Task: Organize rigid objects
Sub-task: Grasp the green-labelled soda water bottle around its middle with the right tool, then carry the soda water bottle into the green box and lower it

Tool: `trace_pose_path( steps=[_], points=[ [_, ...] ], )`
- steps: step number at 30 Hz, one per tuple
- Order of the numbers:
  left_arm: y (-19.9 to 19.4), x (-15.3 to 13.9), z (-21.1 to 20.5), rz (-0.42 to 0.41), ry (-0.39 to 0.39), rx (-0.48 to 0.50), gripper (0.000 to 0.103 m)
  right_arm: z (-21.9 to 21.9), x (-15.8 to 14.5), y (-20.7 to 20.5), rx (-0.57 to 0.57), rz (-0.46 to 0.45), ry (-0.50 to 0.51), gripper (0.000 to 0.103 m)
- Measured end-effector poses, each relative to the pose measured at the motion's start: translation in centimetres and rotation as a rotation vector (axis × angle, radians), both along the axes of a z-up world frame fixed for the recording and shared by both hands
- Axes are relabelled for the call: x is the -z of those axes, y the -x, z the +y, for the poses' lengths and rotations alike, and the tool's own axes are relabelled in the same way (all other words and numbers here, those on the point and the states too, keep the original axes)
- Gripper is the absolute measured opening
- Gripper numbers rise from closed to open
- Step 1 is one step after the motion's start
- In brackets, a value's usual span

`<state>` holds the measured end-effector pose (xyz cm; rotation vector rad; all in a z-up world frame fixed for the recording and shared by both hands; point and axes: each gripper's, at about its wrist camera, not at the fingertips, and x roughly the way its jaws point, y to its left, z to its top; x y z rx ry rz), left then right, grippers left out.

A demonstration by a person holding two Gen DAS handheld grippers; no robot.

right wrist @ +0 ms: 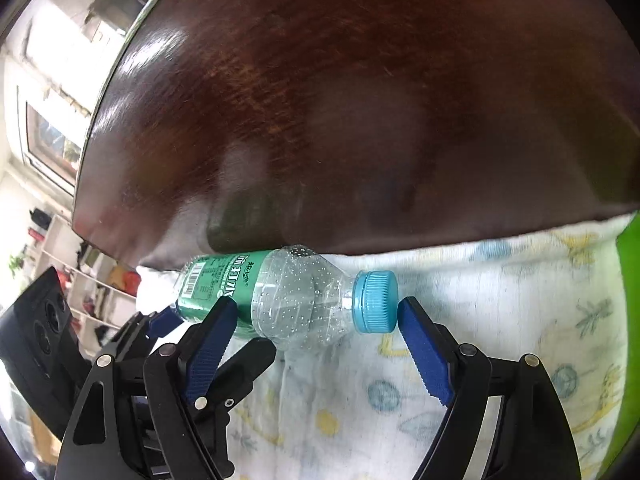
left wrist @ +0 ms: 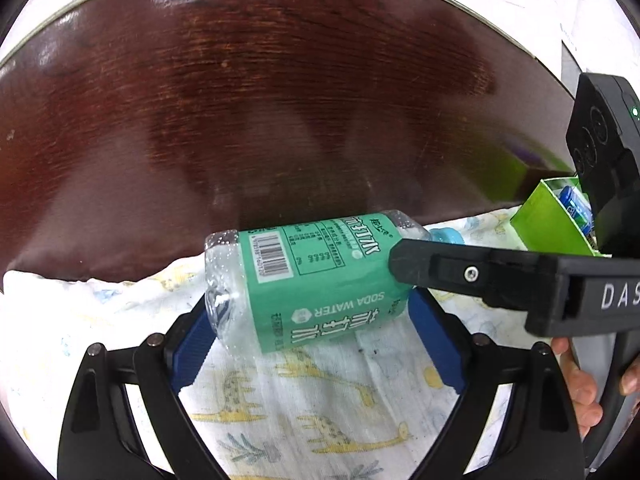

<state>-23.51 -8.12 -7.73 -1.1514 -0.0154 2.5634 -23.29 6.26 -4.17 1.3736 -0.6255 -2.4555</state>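
A clear soda water bottle (left wrist: 304, 276) with a green label and a blue cap lies on its side on a giraffe-print cloth (left wrist: 304, 408), against the dark wooden headboard. My left gripper (left wrist: 316, 320) is open, its blue pads on either side of the bottle's base end. My right gripper (right wrist: 316, 320) is open around the bottle's neck (right wrist: 304, 300); its right pad (right wrist: 420, 340) is next to the blue cap (right wrist: 376, 300). The right gripper's finger (left wrist: 460, 272) crosses in front of the bottle in the left wrist view.
The dark wooden board (left wrist: 280, 100) rises just behind the bottle. A green box (left wrist: 556, 220) holding a blue item stands at the right on the cloth; its green side shows in the right wrist view (right wrist: 630, 320). A hand (left wrist: 580, 384) holds the right gripper.
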Motion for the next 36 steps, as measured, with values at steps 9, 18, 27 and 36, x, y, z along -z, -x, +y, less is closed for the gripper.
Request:
trace_pose_path(
  steps=[9, 18, 27, 36],
  points=[
    [-0.1, 0.0, -0.3, 0.004, -0.006, 0.0, 0.091, -1.0, 0.1, 0.4, -0.007, 0.018, -0.029, 0.093],
    [-1.6, -2.2, 0.0, 0.067, -0.021, -0.022, 0.091, -1.1, -0.9, -0.4, -0.028, 0.039, -0.043, 0.093],
    [-4.5, -5.3, 0.9, 0.129, -0.021, -0.005, 0.091, 0.2, -3.7, -3.2, -0.017, 0.091, -0.026, 0.093],
    [-7.7, -8.6, 3.9, 0.201, 0.0, 0.049, 0.091, 2.3, -6.6, -7.4, 0.01, 0.165, -0.012, 0.093]
  ],
)
